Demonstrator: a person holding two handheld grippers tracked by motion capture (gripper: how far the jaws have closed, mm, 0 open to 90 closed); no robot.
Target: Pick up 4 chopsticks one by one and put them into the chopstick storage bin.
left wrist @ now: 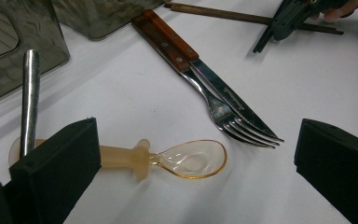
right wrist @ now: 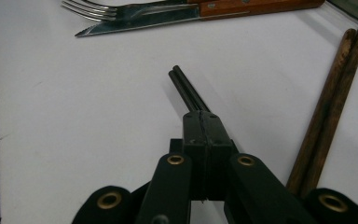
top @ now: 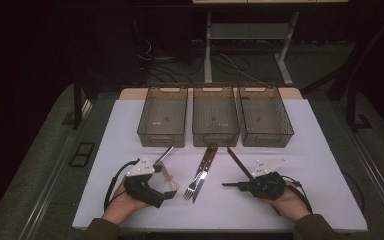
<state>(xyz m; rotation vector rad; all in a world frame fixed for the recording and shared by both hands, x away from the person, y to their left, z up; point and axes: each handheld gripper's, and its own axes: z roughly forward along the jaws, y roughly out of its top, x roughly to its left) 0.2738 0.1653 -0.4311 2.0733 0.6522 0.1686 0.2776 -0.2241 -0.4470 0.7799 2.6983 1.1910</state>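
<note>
Right gripper [right wrist: 182, 77] closed, empty, beside wooden chopsticks [right wrist: 328, 107] on table [right wrist: 74, 116].

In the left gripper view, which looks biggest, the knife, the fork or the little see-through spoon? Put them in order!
1. Knife, longest.
2. Fork: its handle hides under the knife, so its place is unsure.
3. Spoon, smallest, though nearest the camera.

The high view looked forward and down from the person's side, far enough back to take in the whole white table [top: 330, 165]. Each gripper view sat low and close over the tabletop. All three shared the fork [top: 194, 186] [left wrist: 233, 119] [right wrist: 121, 10] near the table's middle.
</note>
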